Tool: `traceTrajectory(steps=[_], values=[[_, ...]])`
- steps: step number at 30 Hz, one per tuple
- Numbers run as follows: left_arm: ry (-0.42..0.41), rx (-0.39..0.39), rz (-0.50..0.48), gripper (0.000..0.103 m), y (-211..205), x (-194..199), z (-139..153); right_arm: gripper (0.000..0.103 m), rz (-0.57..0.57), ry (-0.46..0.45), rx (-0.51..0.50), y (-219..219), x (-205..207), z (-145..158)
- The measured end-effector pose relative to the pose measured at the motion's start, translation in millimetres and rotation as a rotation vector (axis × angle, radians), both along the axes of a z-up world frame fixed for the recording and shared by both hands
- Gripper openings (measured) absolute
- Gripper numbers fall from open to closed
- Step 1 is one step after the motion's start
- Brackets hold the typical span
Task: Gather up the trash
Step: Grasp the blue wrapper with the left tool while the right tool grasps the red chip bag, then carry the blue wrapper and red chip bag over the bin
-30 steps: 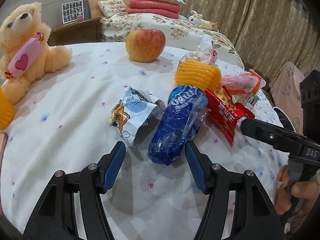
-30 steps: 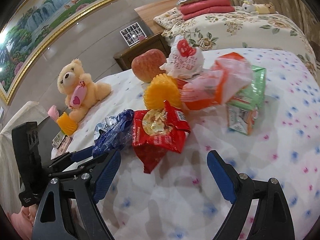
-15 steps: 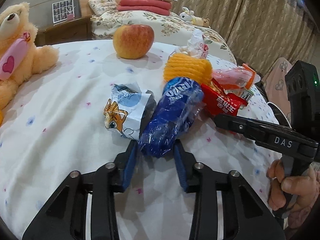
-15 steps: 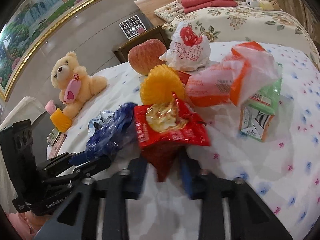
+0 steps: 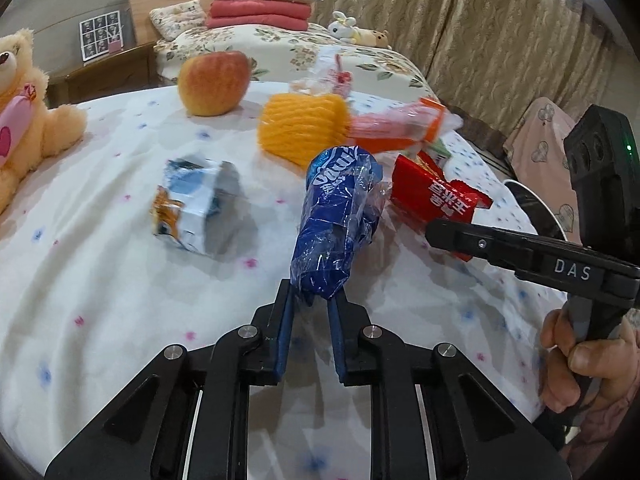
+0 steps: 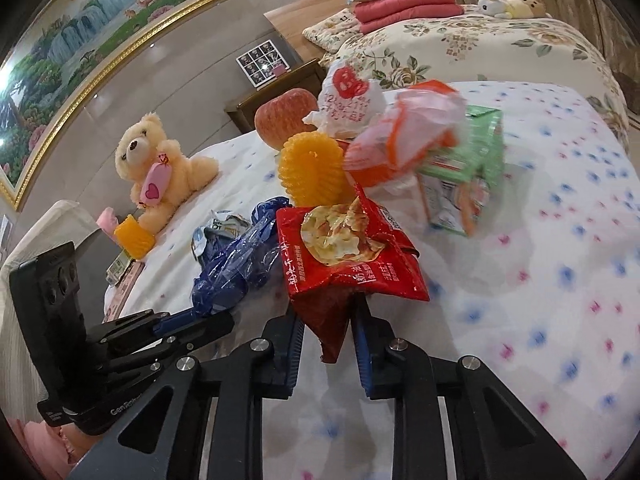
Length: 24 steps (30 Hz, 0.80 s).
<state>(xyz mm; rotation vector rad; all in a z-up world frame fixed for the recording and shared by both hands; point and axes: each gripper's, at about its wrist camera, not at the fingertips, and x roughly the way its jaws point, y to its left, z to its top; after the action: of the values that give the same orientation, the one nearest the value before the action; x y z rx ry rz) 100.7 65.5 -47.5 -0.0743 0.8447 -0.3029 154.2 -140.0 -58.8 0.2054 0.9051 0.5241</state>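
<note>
In the left wrist view, one teddy bear (image 5: 24, 120) sits at the left edge, then one torn cartoon packet (image 5: 192, 208), one apple (image 5: 214, 82) and one yellow foam net (image 5: 302, 134) rightward on the bedspread (image 5: 100, 280). At frame centre the left gripper (image 5: 310, 300) has just closed and pinches the lower end of one blue wrapper (image 5: 336, 220), whose long axis rises away toward the upper frame. In the right wrist view the right gripper (image 6: 328, 320), also just closed, clamps the bottom corner of one red snack bag (image 6: 348, 256), which fans upward above it at centre.

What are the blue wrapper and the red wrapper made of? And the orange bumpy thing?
Blue wrapper: thin, glossy plastic film; it crinkles and shines. Red snack packet: shiny printed plastic, probably foil-lined, creased with a clear window. Orange bumpy thing: looks like soft foam fruit netting, matte and ribbed.
</note>
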Motion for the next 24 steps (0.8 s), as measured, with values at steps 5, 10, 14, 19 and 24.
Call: traceTrajectory(steps=[5, 10, 14, 19, 24], values=[[-0.007, -0.009, -0.027, 0.014, -19.5, -9.0, 1.9, 0.023, -0.036, -0.009, 0.0, -23.1, -15.7, 3.9], [-0.01, -0.017, -0.065, 0.014, -44.1, -16.4, 4.4, 0.023, -0.094, -0.016, -0.002, -52.2, -28.1, 5.6], [-0.009, -0.024, -0.099, 0.014, -66.2, -20.2, 6.7, 0.023, -0.142, -0.026, -0.015, -73.7, -37.4, 7.2], [-0.012, -0.031, -0.141, 0.014, -95.3, -22.7, 10.2, 0.023, -0.198, -0.032, -0.01, -101.3, -47.1, 8.9], [-0.014, -0.027, -0.175, 0.014, -118.7, -22.3, 12.1, 0.023, -0.245, -0.037, -0.006, -124.6, -53.8, 9.1]])
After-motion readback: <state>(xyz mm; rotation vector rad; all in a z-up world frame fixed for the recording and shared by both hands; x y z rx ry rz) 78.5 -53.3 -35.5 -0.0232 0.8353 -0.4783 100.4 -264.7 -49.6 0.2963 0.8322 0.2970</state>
